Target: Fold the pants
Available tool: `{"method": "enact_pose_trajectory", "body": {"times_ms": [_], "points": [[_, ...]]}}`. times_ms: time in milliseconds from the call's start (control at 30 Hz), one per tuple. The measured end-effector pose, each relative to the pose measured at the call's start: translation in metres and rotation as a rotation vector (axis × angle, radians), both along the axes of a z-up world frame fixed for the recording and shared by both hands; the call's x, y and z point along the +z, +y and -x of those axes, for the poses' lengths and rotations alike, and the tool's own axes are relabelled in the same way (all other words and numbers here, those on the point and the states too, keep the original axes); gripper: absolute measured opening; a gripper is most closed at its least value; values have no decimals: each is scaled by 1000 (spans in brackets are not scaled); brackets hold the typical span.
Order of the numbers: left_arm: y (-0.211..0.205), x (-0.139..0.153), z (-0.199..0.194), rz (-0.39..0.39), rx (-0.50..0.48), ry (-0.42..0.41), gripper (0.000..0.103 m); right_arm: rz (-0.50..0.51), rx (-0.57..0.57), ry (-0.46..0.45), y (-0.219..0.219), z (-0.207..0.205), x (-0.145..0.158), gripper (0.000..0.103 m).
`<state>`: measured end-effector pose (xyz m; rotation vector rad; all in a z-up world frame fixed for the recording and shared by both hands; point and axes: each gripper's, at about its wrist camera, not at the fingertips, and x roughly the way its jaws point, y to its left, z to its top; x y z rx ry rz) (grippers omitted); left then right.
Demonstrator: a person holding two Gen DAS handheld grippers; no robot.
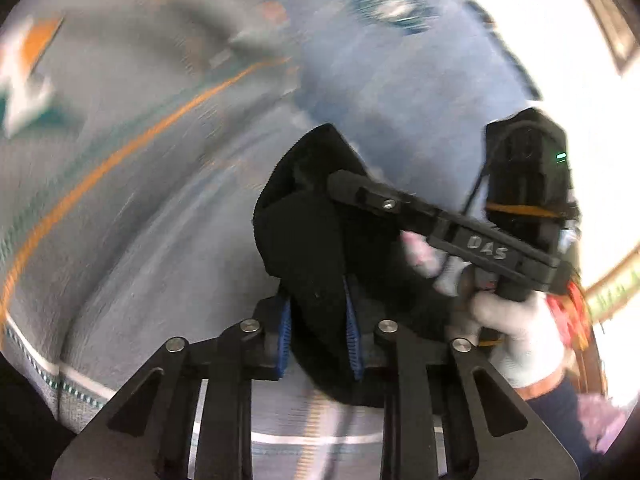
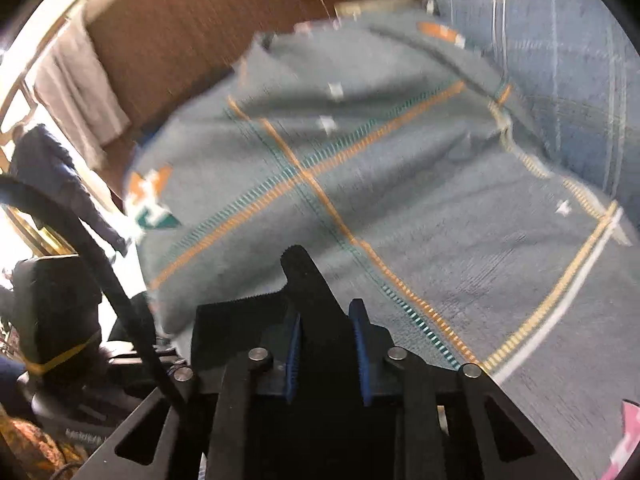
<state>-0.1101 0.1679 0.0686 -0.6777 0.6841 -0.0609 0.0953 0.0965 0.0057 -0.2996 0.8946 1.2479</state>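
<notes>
Left gripper [image 1: 318, 336]: my fingers are clamped on black fabric, the pants [image 1: 308, 240]. Blue pads [image 1: 285, 332] press the cloth from both sides; a bunched fold stands up out of the grip, lifted off the blanket [image 1: 140, 200] below.

Right gripper [image 2: 330, 360]: fingers likewise closed on the pants [image 2: 308, 280]. A ribbed black edge pokes up and fwd between the blue pads [image 2: 362, 356], w/ more fabric spreading to the left of the grip.

Hand pose: in the left wrist view my right hand [image 1: 516, 336], in a white glove, wraps the handle of the right gripper [image 1: 348, 184], which reaches in from the right w/ its tip at the same bunch of pants. Both grippers thus sit close together, each holding part of the one garment. Dark sleeve visible at the wrist.

Surroundings: the blanket is grey-green w/ orange and teal stitched lines crossing it and a white stripe near the edge. In the right wrist view a blue checked cloth [image 2: 560, 60] lies just beside the blanket's far right edge. A brown panel [image 2: 180, 32] stands behind, w/ a grey towel [image 2: 80, 88] hanging at the left.

Both views heavily motion-blurred; finer detail of the fabric not readable.
</notes>
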Motion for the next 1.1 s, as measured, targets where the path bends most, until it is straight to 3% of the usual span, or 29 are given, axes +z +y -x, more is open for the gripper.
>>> {"method": "enact_pose_trajectory", "body": {"times_ms": [133, 267, 333, 433, 533, 633, 733, 800, 867, 900, 933, 1000, 1100], "points": [[-46, 58, 5, -48, -166, -168, 19, -161, -43, -35, -50, 19, 55, 20], [-117, 85, -3, -100, -364, -263, 15, -345, -126, -64, -119, 46, 99, 20], [-153, 80, -14, -97, -456, -247, 15, -419, -200, -74, -164, 58, 113, 20], [-213, 54, -35, -130, -565, -195, 15, -457, -312, -73, -218, 70, 110, 20], [-266, 8, -55, -153, -669, -77, 14, -459, -486, -24, -284, 77, 80, 20], [-304, -32, -63, -151, -772, 37, 14, -397, -654, 41, -327, 73, 38, 20], [-307, -18, -52, -196, -791, -13, 14, -324, -826, 120, -354, 65, -5, 20], [-294, 5, -48, -179, -805, -62, 15, -346, -825, 103, -357, 72, -1, 21], [-270, 32, -44, -209, -798, -123, 18, -334, -822, 30, -356, 84, 17, 34], [-258, 41, -43, -229, -787, -141, 25, -336, -816, 13, -356, 90, 26, 40], [-246, 50, -45, -254, -763, -159, 39, -352, -808, 10, -356, 95, 33, 53], [-220, 62, -57, -309, -697, -196, 62, -397, -768, 7, -355, 107, 44, 54], [-202, 67, -82, -383, -662, -201, 64, -399, -708, 22, -354, 129, 44, 54]]}}
